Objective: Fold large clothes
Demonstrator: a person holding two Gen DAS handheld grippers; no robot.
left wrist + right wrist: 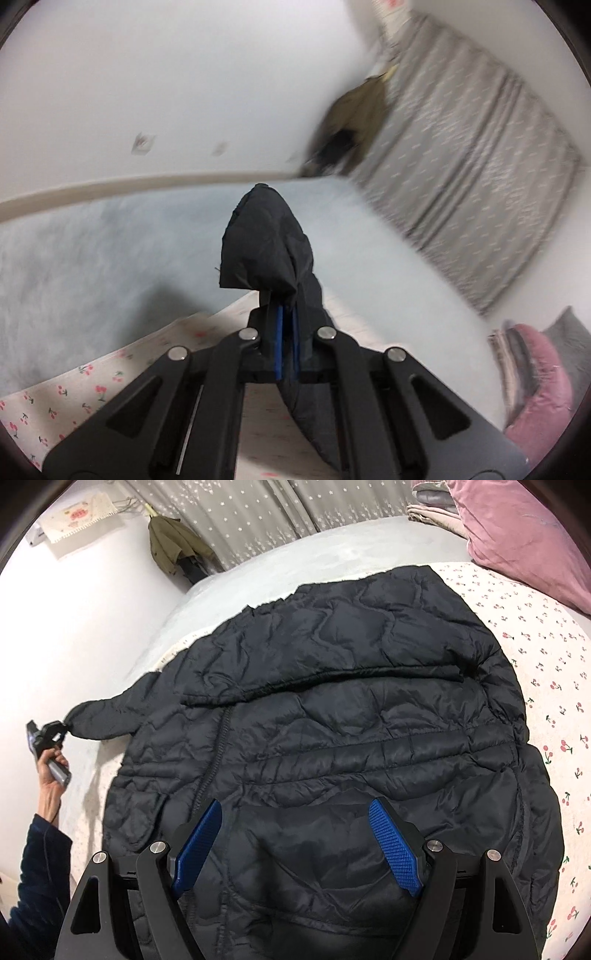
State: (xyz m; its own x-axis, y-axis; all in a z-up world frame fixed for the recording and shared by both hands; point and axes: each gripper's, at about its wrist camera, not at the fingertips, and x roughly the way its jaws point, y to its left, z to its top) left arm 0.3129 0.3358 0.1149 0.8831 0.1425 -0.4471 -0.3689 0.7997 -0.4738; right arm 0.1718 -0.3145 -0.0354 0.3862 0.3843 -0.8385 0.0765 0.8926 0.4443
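A black quilted jacket [332, 720] lies spread on the bed, one sleeve folded across its chest. My left gripper [287, 314] is shut on the end of the other sleeve [266, 240], which bunches up past the blue pads and hangs below them. In the right wrist view that left gripper [61, 731], held by a person's hand [51, 771], lifts the sleeve tip out to the jacket's left side. My right gripper [295, 806] hovers open over the jacket's lower part, with nothing pinched between its blue pads [201, 845].
The bed has a cherry-print sheet [535, 646] and a grey blanket [332, 542] at the far side. A pink pillow [517, 528] and folded linen lie at the far right. A grey curtain [258, 509] and a hanging olive garment [173, 542] back the bed; a white wall is left.
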